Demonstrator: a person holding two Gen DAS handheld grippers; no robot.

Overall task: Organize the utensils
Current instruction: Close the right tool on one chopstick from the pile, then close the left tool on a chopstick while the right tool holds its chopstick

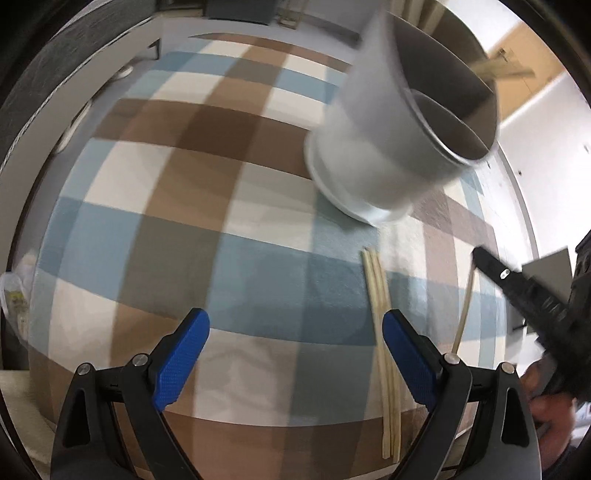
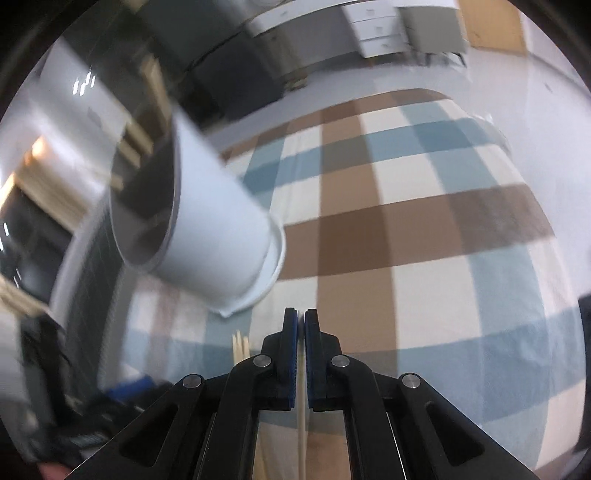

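Observation:
A white utensil holder [image 1: 376, 147] with a metal lining stands on the checked cloth, with wooden sticks [image 1: 506, 70] poking out of its top. Several pale chopsticks [image 1: 380, 314] lie together on the cloth below it. My left gripper [image 1: 295, 317] is open above the cloth, its right finger beside those chopsticks and nothing between its pads. My right gripper [image 2: 301, 325] is shut on a single chopstick [image 2: 303, 424], whose shaft runs down between the blue pads. In the left wrist view it [image 1: 478, 254] is at the right, with that chopstick [image 1: 463, 306] hanging from its tip. The holder [image 2: 218, 236] is ahead and to the left of it.
A blue, brown and cream checked cloth [image 1: 184, 229] covers the round table. The table's edge [image 1: 517, 192] curves close behind the holder. White drawers [image 2: 373, 29] and dark furniture stand on the floor beyond. A hand [image 1: 546, 402] holds the right gripper at the lower right.

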